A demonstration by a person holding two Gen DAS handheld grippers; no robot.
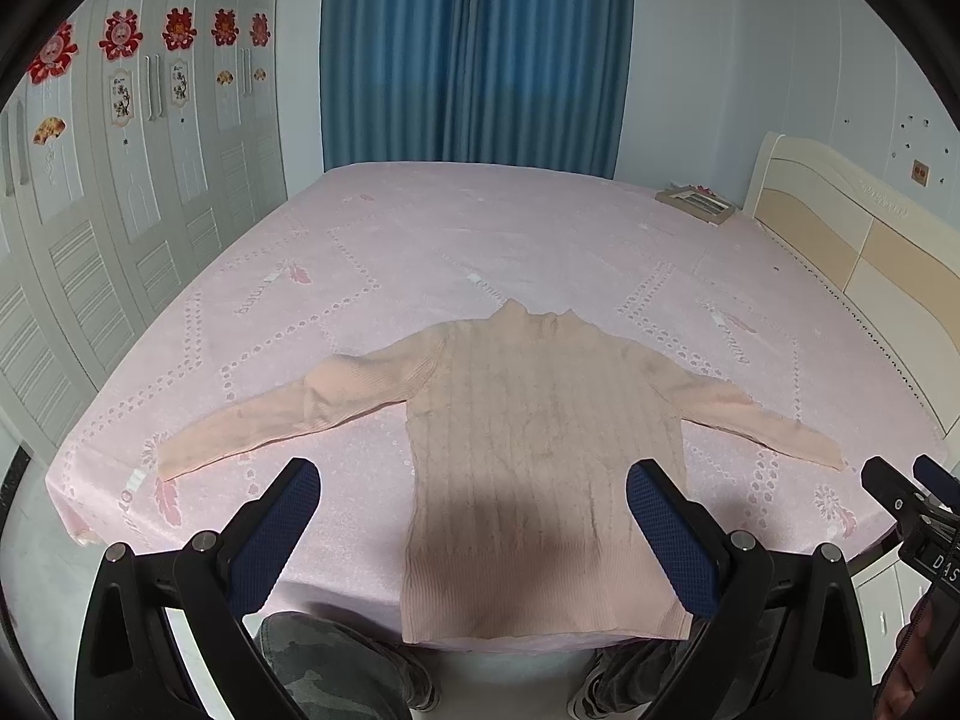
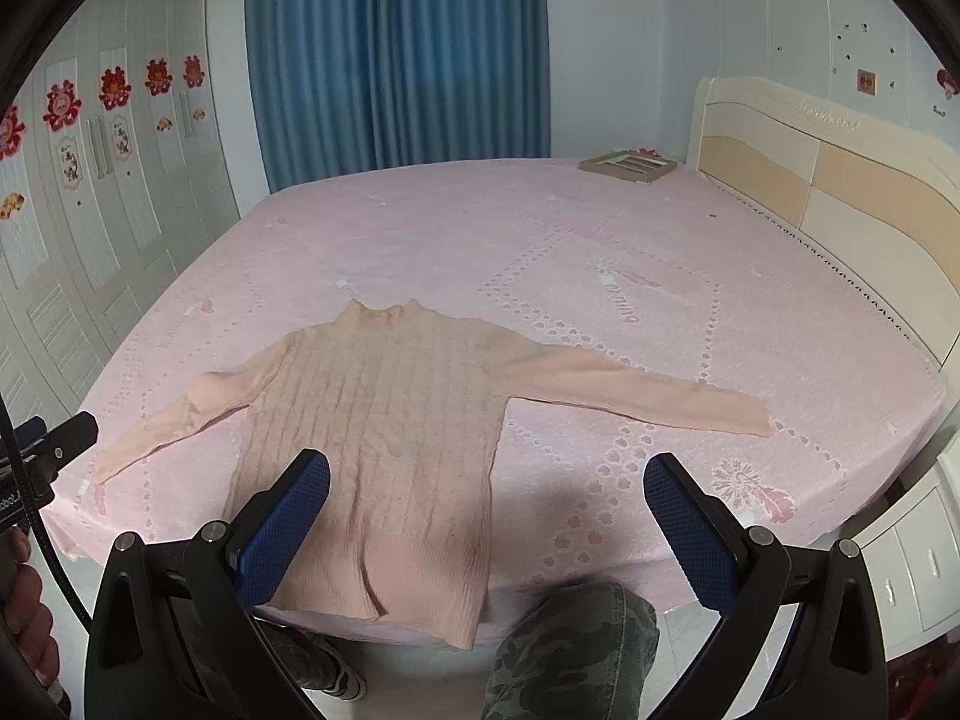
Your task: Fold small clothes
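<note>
Sweater (image 1: pixel 540 450), one only, peach and cable-knit, spread flat and face-up on one pink bedspread (image 1: pixel 420 252), collar away from the camera, hem at the near bed edge, both sleeves stretched out to the sides. Seen through the left gripper (image 1: pixel 474 480), jaws wide apart and holding nothing, with the sweater's lower body framed between the two blue pads (image 1: pixel 282 534) and one sleeve trailing off beyond each finger. Seen also through the right gripper (image 2: pixel 486 480), jaws likewise spread and empty, its left pad (image 2: pixel 288 528) over the sweater's hem area, its right pad above bare bedspread, one long sleeve reaching out ahead of that finger. Neither gripper touching the fabric. Farther off beyond the jaws: one flat framed object (image 2: pixel 630 165) at the far corner of the bed, just beside one cream headboard (image 2: pixel 810 162); one blue curtain (image 2: pixel 396 54) straight ahead; one white wardrobe (image 1: pixel 138 180) to the left, carrying five red paper decorations (image 1: pixel 179 29) in the left wrist view. Below the jaws, camouflage trousers (image 2: pixel 570 642) at the bed edge. Opposite gripper visible at the frame margin in each view.
</note>
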